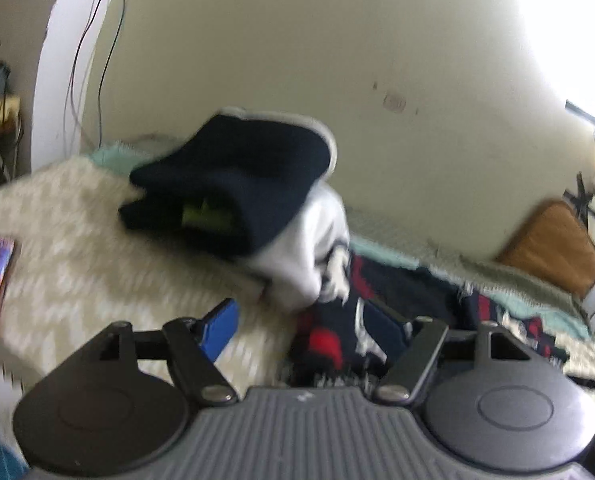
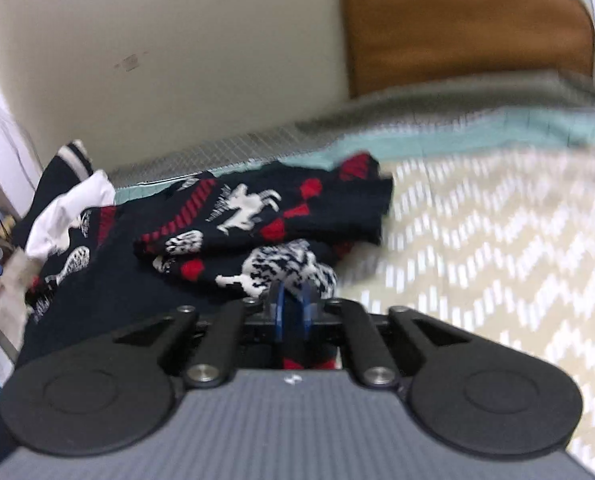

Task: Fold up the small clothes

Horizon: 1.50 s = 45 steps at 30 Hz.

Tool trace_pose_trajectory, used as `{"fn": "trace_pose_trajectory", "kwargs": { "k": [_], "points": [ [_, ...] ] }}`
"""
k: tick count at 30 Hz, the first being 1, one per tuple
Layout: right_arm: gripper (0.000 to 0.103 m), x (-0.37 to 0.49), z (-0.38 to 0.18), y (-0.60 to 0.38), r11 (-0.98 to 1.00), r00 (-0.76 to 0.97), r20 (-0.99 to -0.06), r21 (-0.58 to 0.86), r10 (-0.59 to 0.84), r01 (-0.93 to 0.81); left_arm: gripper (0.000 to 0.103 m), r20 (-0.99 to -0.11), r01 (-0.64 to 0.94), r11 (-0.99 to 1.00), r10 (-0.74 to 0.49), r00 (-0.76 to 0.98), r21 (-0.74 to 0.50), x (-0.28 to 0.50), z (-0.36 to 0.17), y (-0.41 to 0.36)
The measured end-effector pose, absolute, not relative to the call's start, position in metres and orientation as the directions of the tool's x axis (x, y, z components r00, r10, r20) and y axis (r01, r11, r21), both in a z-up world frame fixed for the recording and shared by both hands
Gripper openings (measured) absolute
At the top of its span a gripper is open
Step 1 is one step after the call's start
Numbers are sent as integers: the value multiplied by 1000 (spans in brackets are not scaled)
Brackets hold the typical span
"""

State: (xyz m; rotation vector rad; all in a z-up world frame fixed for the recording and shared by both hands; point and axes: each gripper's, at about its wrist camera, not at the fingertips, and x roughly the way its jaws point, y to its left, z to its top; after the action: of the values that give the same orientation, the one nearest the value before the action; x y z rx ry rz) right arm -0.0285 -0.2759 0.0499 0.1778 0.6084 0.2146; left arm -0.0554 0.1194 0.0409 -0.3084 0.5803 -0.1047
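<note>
On the zigzag bedspread (image 2: 497,240) lies the patterned navy sweater (image 2: 265,216). Right gripper (image 2: 291,312): blue fingers clamped on its near edge. Left gripper (image 1: 305,324): fingers apart, empty (view blurred), near a folded dark garment (image 1: 233,184) beside the sweater.

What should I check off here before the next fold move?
1. Right gripper pinching the patterned sweater: ok, fabric sits between the nearly shut blue fingers.
2. Left gripper free to grasp: ok, fingers wide apart, nothing pinched.
3. Sweater laid flat: not ok, it lies bunched in folds.
4. Clear bedspread to fold on: ok, a bare zigzag stretch lies beside the sweater.
5. Dark folded garment out of the way: cannot tell; it sits behind the sweater, next to white cloth.
6. Sharp view: not ok, both views are blurred.
</note>
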Motion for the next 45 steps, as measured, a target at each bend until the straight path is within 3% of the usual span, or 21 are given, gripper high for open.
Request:
{"fn": "trace_pose_trajectory", "kwargs": {
  "k": [5,10,14,23,31,33,35,39,44,45],
  "points": [
    [20,-31,71,-253,945,794,-515,211,324,-249,71,-563,34,956,-200,802,-292,-59,16,110],
    [20,-20,76,-199,877,705,-522,259,480,-406,72,-508,46,924,-250,824,-380,-69,10,123],
    [21,-22,76,-137,808,616,-556,194,558,-557,72,-477,3,902,-232,848,-432,-81,6,142],
    [57,-22,68,-24,657,483,-626,63,613,-752,72,-343,19,870,-214,915,-492,-104,7,165],
    [62,-2,41,11,670,458,-727,3,511,-742,72,-279,39,818,-241,930,-574,-110,5,177],
    [63,0,38,11,671,468,-715,3,519,-741,72,-265,38,796,-246,932,-604,-110,4,182],
    [56,1,39,13,671,473,-714,-7,516,-741,72,-257,39,778,-253,933,-627,-110,3,185],
    [20,7,42,16,671,466,-712,10,525,-741,72,-257,33,766,-255,932,-642,-109,2,186],
    [16,12,46,10,695,449,-694,104,563,-711,72,-251,27,762,-247,936,-647,-111,2,186],
    [10,14,50,6,694,431,-677,165,597,-701,72,-252,24,760,-244,937,-649,-111,2,187]
  ]
}}
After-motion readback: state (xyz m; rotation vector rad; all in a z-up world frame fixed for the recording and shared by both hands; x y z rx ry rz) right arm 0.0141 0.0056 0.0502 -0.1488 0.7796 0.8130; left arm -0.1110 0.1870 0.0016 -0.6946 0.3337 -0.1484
